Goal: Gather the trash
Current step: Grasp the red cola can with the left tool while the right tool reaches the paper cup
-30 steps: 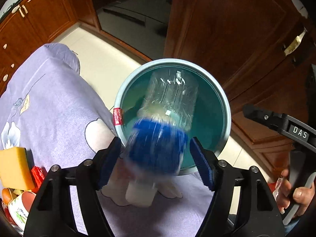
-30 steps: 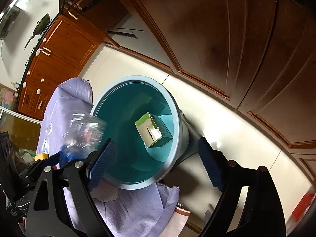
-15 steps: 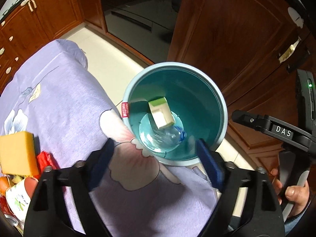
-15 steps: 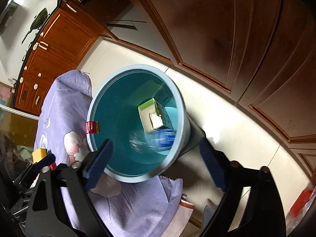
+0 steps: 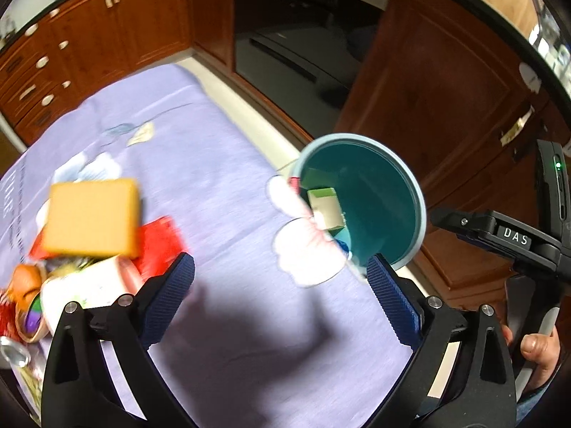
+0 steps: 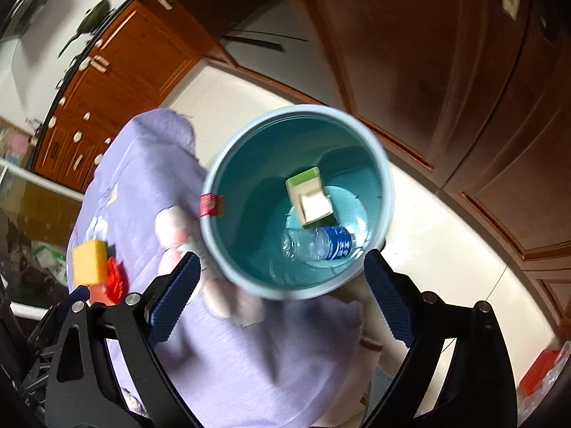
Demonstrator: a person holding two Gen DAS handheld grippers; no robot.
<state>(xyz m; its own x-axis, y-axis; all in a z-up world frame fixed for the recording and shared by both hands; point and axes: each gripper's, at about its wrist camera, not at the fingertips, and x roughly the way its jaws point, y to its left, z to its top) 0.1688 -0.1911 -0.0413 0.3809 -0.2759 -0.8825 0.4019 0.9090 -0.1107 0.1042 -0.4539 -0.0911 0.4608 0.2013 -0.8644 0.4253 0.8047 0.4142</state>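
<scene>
The left gripper (image 5: 280,294) has its jaws spread wide and holds nothing, above the lilac flowered tablecloth (image 5: 214,178). The right gripper (image 6: 282,299) is likewise parted and empty, over the near rim of the teal trash bin (image 6: 387,185). In the bin's bottom a clear plastic bottle (image 6: 317,248) with a blue label lies on its side, long axis running left to right, its base to the left. Just beyond it rests a green-and-white carton (image 6: 308,196). On the cloth's left sit a yellow sponge (image 5: 91,223), a red wrapper (image 5: 160,242) and a white cup (image 5: 85,290).
</scene>
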